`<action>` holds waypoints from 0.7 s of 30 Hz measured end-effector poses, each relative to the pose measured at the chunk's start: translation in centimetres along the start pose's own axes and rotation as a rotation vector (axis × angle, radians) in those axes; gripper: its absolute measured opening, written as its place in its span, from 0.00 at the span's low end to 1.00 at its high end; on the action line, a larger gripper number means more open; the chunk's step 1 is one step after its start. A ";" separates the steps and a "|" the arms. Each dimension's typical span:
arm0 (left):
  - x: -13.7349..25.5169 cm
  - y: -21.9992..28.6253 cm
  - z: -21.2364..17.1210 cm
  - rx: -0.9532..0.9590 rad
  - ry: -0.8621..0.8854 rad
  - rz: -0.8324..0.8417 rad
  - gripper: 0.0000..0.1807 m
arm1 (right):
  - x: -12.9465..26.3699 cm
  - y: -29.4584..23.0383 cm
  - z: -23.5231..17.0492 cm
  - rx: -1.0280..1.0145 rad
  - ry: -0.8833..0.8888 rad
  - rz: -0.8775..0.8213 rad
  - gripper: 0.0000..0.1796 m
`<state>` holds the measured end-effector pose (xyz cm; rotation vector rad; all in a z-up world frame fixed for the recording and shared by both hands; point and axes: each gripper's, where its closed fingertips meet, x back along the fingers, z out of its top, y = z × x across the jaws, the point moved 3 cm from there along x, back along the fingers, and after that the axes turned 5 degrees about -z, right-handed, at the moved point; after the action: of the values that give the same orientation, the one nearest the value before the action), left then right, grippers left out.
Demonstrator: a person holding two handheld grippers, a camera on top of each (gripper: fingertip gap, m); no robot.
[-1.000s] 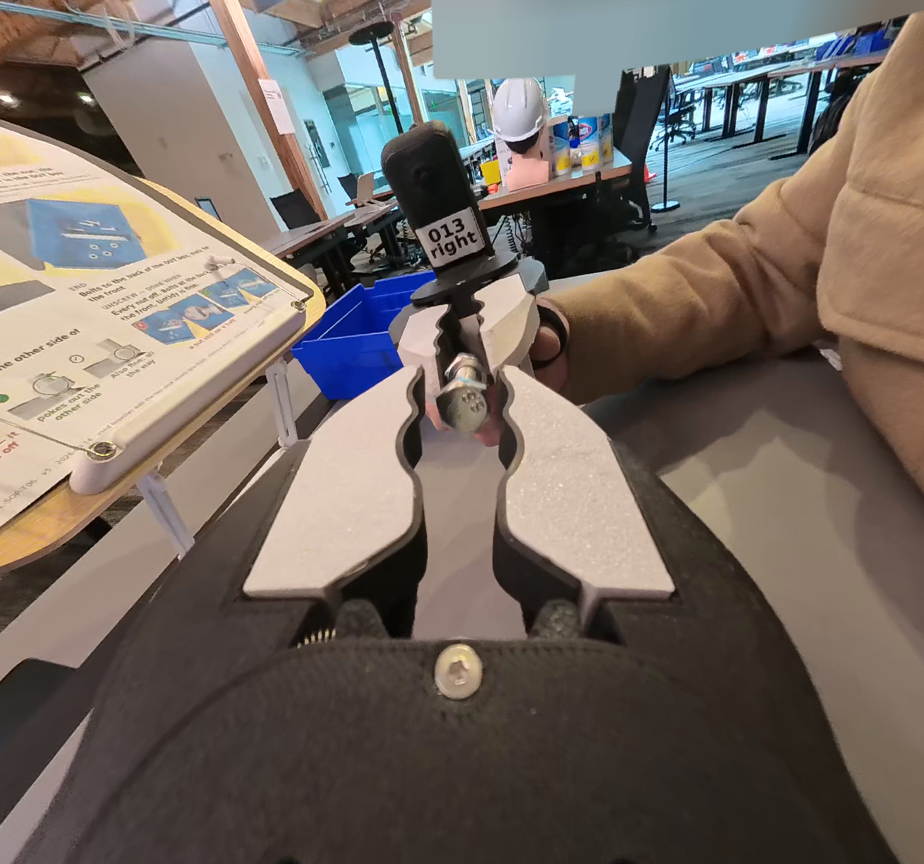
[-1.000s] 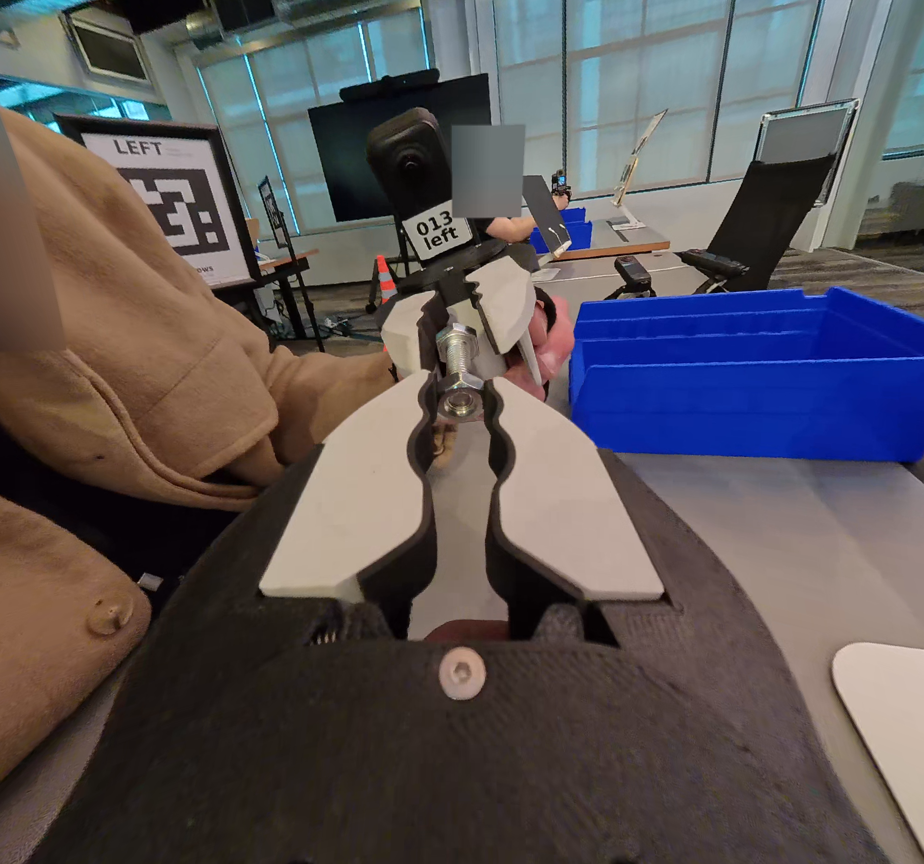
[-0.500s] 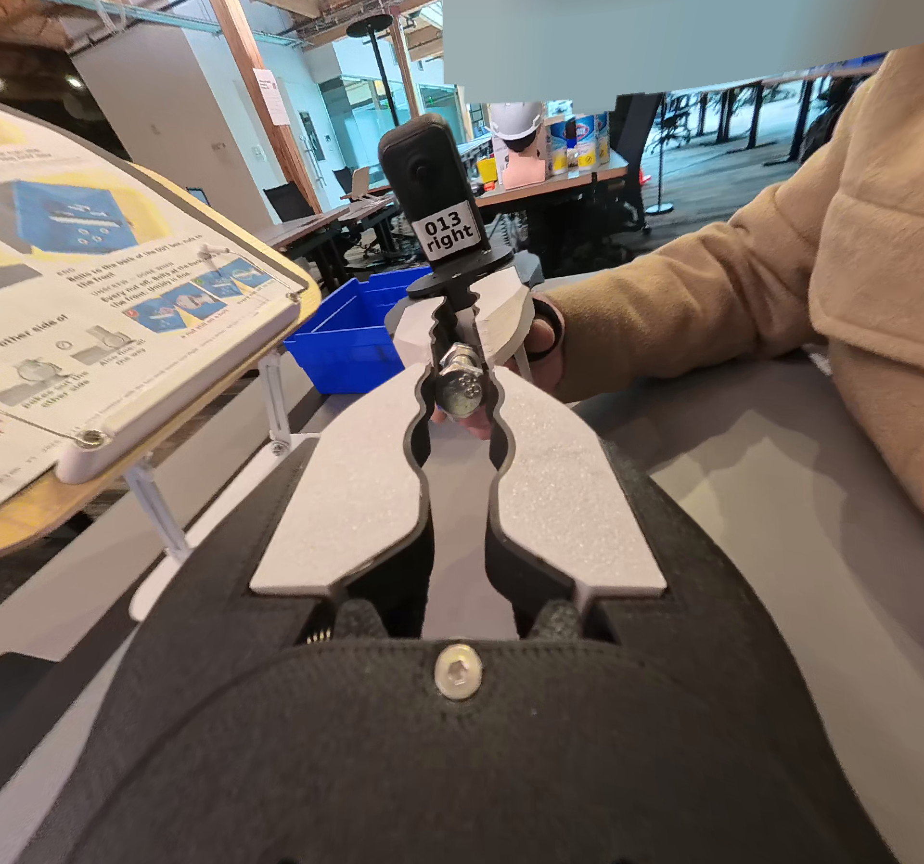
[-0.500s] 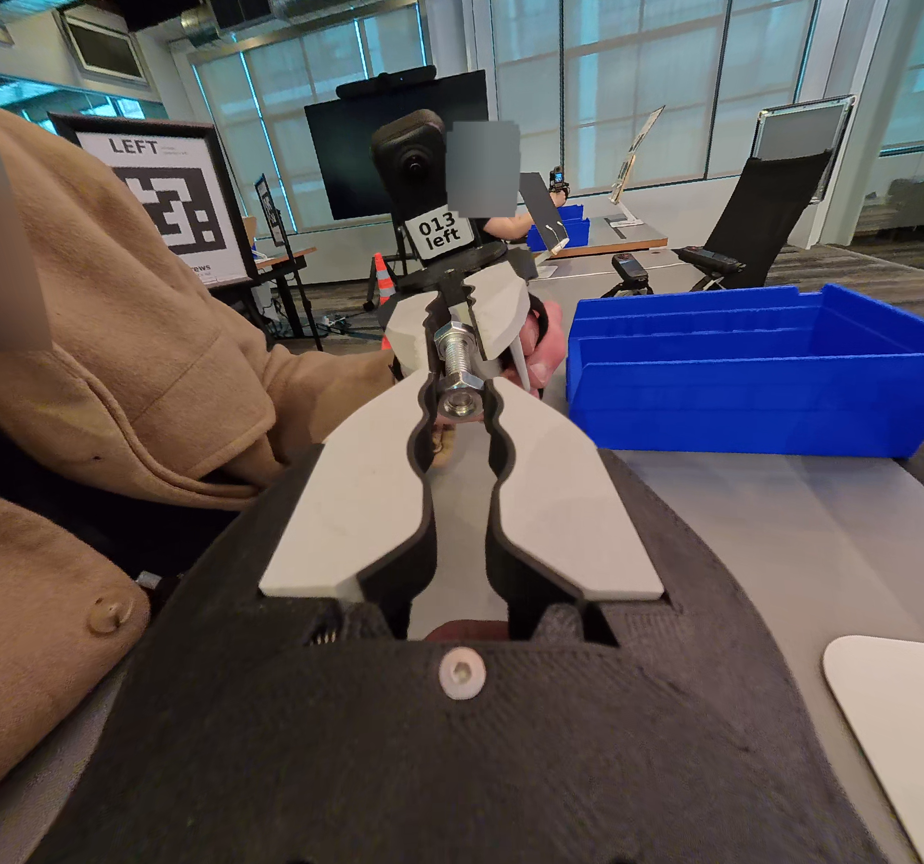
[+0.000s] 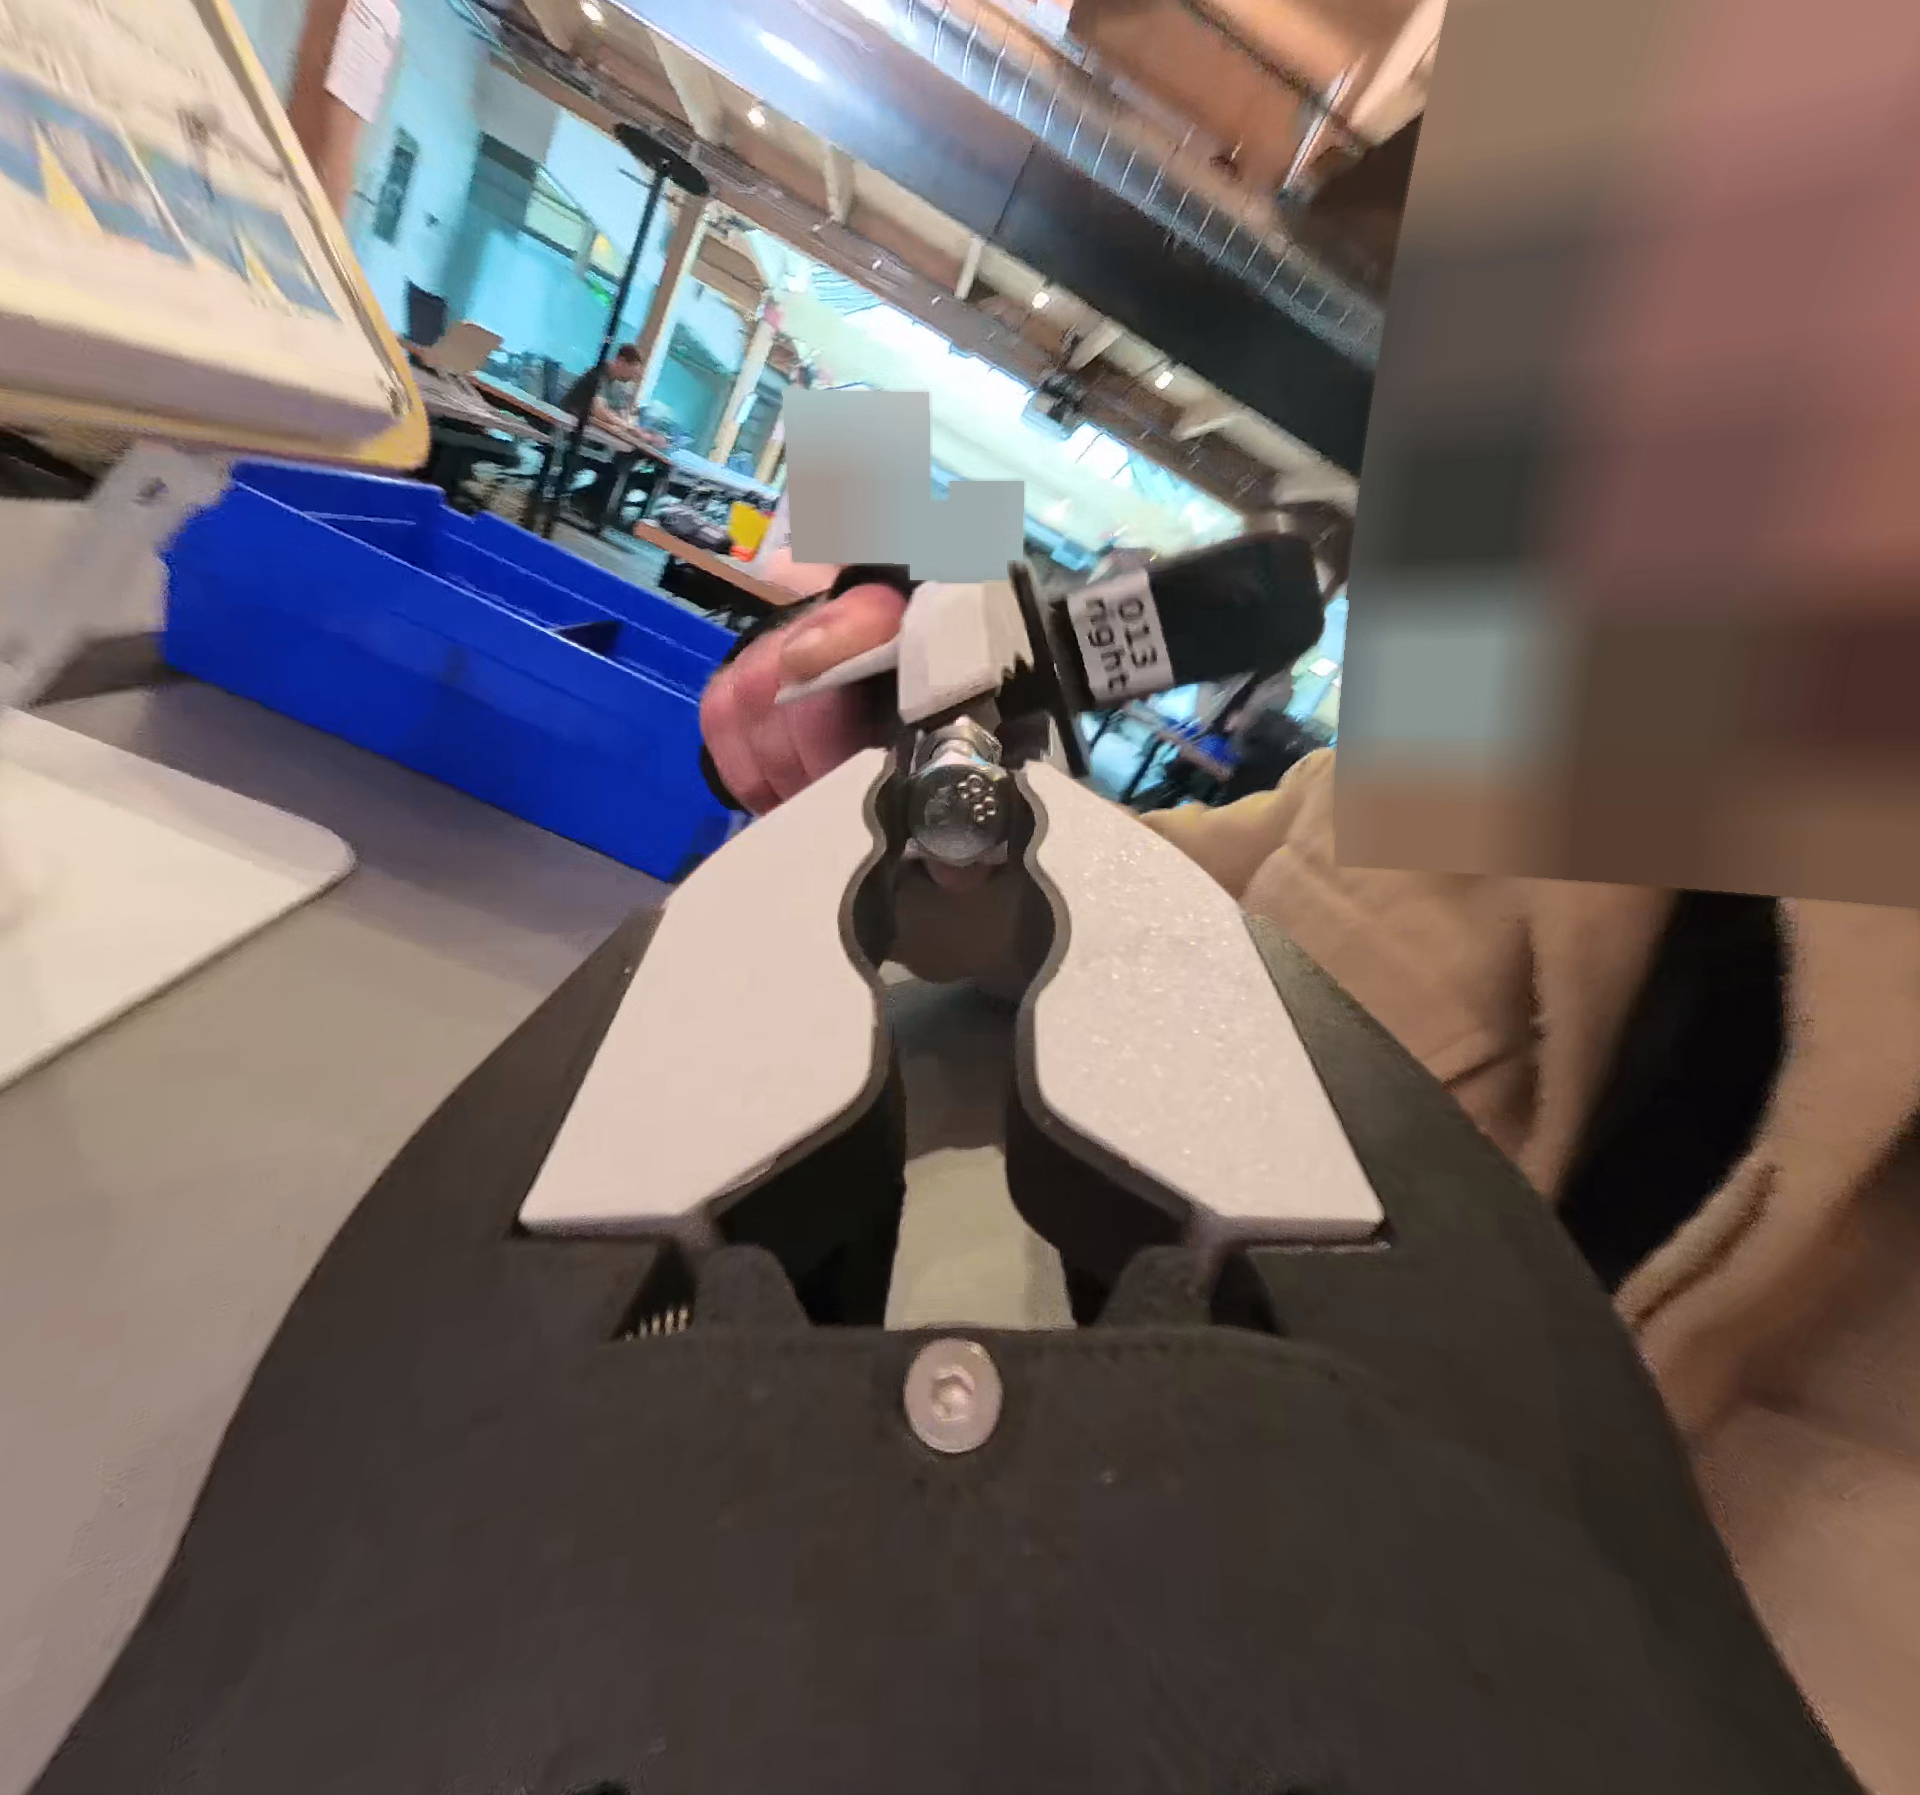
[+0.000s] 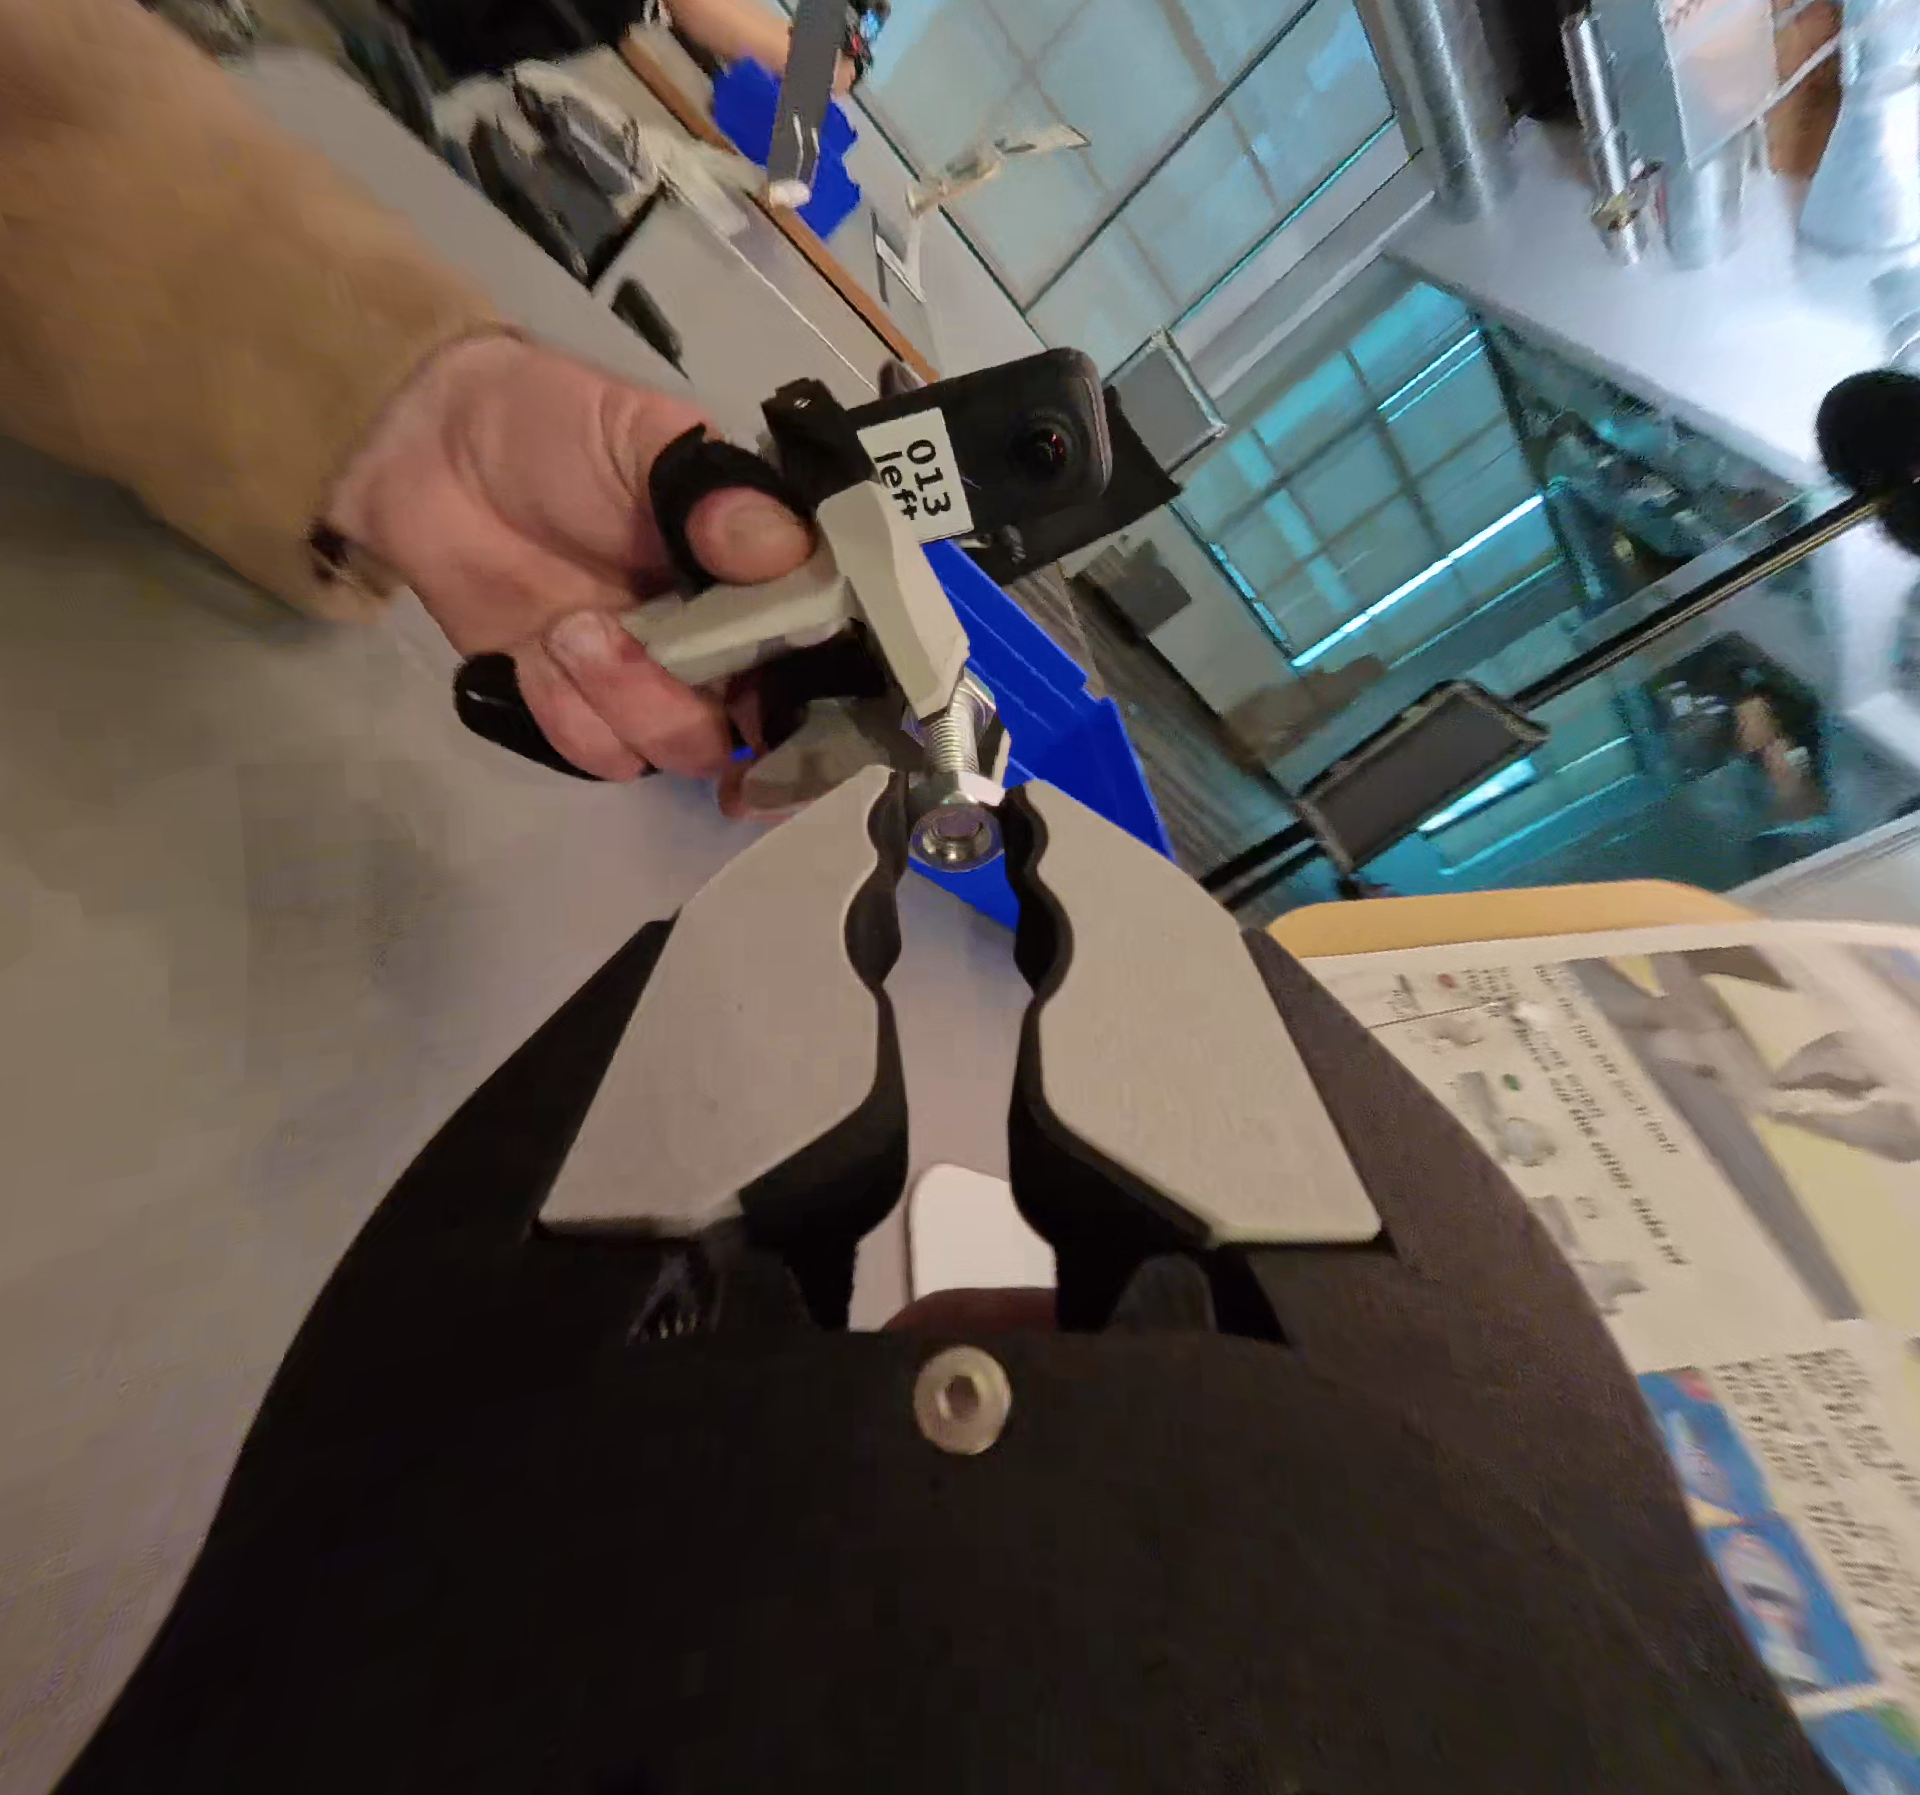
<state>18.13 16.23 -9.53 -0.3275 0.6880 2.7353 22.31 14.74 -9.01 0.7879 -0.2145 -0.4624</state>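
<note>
left gripper (image 5: 954, 815) clamps bolt (image 5: 956, 807) head, right gripper (image 6: 954, 826) clamps nut (image 6: 952, 833), near blue bin (image 5: 416, 602).

A small white printed label (image 5: 1114, 631) sits on the black camera above the far gripper; another white label (image 6: 914, 488) marks the other camera. The tilted instruction sheet (image 6: 1662, 1174) carries blurred print and pictures.

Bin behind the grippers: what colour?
Solid blue bin; clearest in the left wrist view.
</note>
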 end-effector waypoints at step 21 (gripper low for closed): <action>-0.1 0.4 0.2 -0.003 0.039 -0.048 0.10 | -0.1 -0.1 0.5 -0.033 0.035 -0.033 0.10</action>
<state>18.03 16.01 -9.13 -0.3937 0.6769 2.6910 21.98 14.43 -8.80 0.7671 -0.1616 -0.4816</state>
